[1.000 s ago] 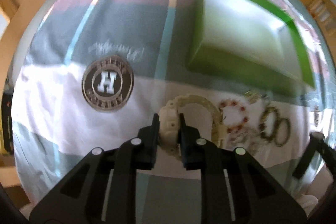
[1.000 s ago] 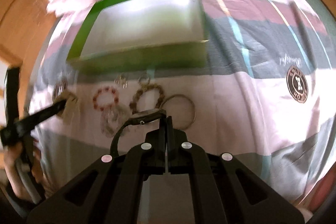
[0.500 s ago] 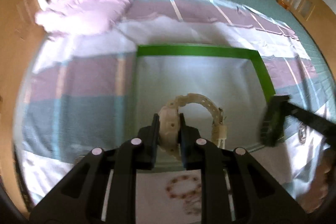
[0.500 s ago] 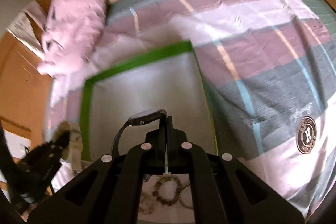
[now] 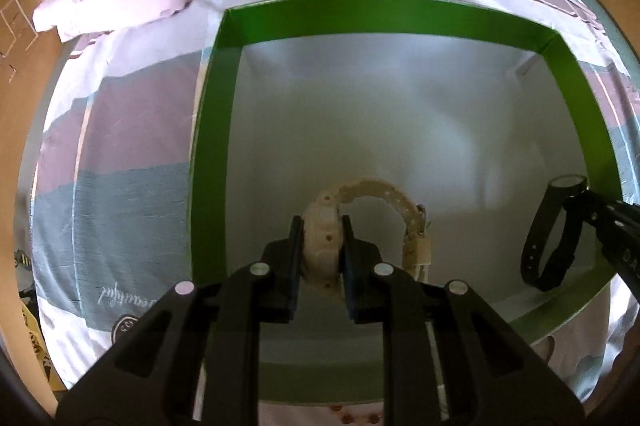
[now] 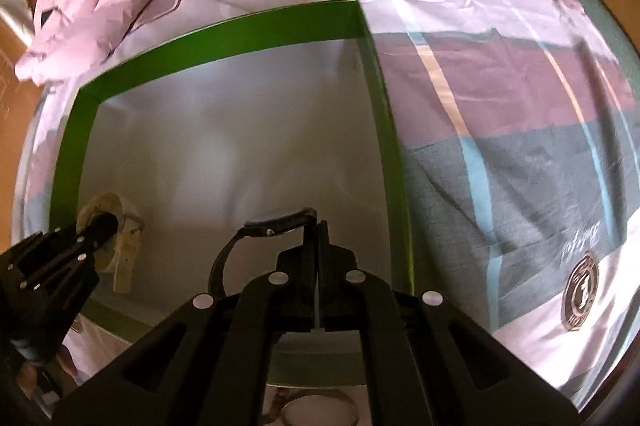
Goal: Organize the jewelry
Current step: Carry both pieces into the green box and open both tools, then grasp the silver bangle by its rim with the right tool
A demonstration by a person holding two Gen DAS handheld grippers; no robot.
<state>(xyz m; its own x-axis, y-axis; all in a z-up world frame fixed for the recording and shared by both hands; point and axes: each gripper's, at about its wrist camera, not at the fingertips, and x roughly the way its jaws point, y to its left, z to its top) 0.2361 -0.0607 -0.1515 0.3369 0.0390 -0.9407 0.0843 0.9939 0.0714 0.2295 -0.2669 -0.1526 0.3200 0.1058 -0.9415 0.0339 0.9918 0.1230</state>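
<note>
At lower centre of the left wrist view, the left gripper [image 5: 322,246] holds a chunky cream resin watch with a perforated strap [image 5: 376,222], jaws clamped on its case, above the pale glossy floor of the shallow green-walled rectangular box [image 5: 216,130]. At lower centre of the right wrist view, the right gripper [image 6: 316,258] has its jaws pinched nearly closed on the thin strap of a slim black watch [image 6: 280,222], hanging over the box's right side. In my judgement each watch should be lowered close to the floor, kept well apart, before the jaws part, since the smooth lining may let them slide.
</note>
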